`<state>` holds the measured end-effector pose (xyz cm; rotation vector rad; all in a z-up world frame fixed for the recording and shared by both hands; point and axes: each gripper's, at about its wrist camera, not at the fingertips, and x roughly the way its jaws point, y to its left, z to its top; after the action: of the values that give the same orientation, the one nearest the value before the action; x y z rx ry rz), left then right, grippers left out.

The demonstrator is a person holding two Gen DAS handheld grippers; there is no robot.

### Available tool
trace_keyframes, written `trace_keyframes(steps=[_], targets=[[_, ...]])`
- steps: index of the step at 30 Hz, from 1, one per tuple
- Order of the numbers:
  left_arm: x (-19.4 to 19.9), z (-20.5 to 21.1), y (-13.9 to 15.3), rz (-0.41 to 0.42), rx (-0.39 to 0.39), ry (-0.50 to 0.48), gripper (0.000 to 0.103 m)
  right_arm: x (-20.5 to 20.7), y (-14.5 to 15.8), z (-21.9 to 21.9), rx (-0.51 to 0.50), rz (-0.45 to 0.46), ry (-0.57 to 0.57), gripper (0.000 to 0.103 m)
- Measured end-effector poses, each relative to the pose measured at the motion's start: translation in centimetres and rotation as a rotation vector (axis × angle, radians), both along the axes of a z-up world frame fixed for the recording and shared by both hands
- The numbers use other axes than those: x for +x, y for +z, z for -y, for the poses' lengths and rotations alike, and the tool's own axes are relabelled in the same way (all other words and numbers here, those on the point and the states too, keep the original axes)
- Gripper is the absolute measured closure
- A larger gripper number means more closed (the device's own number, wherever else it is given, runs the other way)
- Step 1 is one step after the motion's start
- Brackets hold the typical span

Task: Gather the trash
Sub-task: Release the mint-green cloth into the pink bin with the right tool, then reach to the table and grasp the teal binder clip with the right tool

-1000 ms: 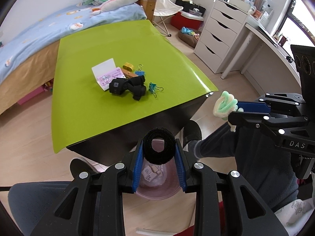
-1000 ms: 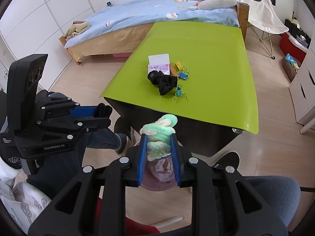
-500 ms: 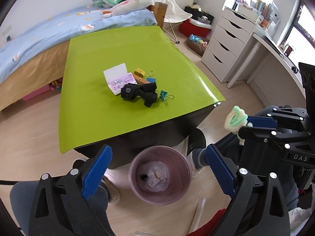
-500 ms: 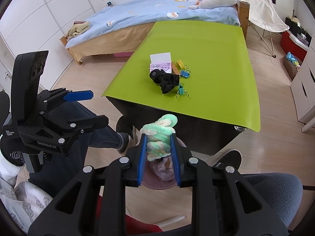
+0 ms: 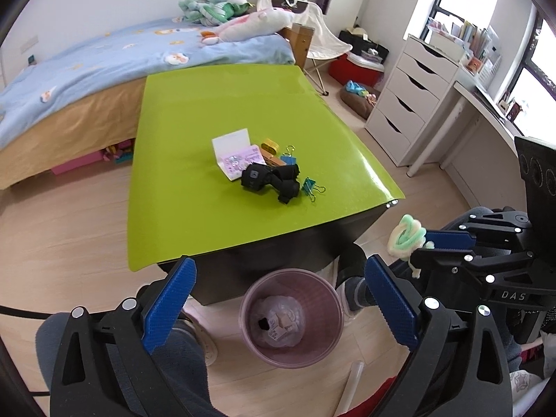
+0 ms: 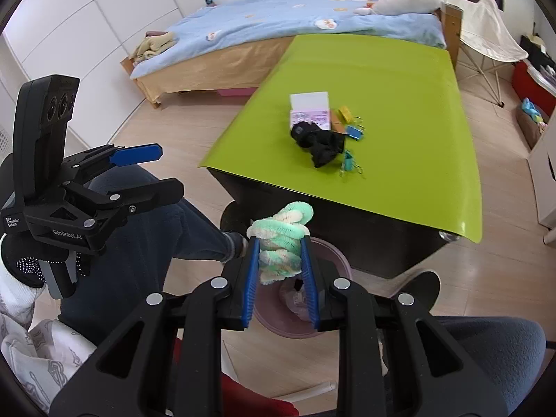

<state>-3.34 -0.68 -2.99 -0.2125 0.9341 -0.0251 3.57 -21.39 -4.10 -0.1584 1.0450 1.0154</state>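
Landmark: pink waste bin point(image 5: 291, 316), stood on the wooden floor against the near edge of the green counter point(image 5: 194, 208).

Left hand-held gripper point(image 5: 278, 299): blue pads spread wide, nothing held between them; it is positioned directly above the bin. Inside the bin, crumpled paper and a small dark piece are seen.

Right hand-held gripper point(image 6: 280, 271): pads closed on a mint-and-cream fuzzy scrunchie point(image 6: 281, 243), which is gripped at its lower part, its upper loops standing clear above the pads. It is held above the bin, whose rim point(image 6: 342, 260) is partly hidden behind the fingers.

On the counter beyond the bin, grouped together: a black fabric bundle point(image 5: 271, 180), a pink-patterned card packet point(image 5: 238, 160) touching it, a yellow item point(image 5: 270, 146), a blue binder clip point(image 5: 288, 158), and a teal binder clip point(image 5: 311, 187) nearest the bin.
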Motion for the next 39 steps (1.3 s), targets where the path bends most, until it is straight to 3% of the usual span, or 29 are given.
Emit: trace_keyframes(steps=[1,3,4,5,8,26,39], targets=[[-0.1,-0.1,0.1,0.002,0.0,0.001,0.009,-0.1,0.0,-0.1,0.003,-0.001,0.004,0.077],[-0.2,-0.3,0.1,0.005,0.0,0.006,0.009,0.0,-0.1,-0.4,0.001,-0.005,0.006,0.057],[-0.2,-0.3,0.1,0.005,0.0,0.008,0.009,-0.1,-0.1,-0.4,0.0,0.0,0.001,0.039],[-0.2,-0.3,0.1,0.005,0.0,0.01,0.009,-0.1,0.0,-0.3,0.002,0.005,-0.004,0.03],[-0.2,-0.3,-0.1,0.0,0.0,0.009,0.009,0.0,-0.1,0.0,-0.003,0.009,-0.023,0.014],[0.4,0.1,-1.1,-0.02,-0.016,-0.006,0.008,1.6,-0.9,1.0,-0.018,-0.013,-0.095,0.009],[1.7,-0.3,-0.7,-0.003,-0.009,-0.001,0.008,6.0,-0.7,-2.4,-0.056,0.029,-0.044,0.009]])
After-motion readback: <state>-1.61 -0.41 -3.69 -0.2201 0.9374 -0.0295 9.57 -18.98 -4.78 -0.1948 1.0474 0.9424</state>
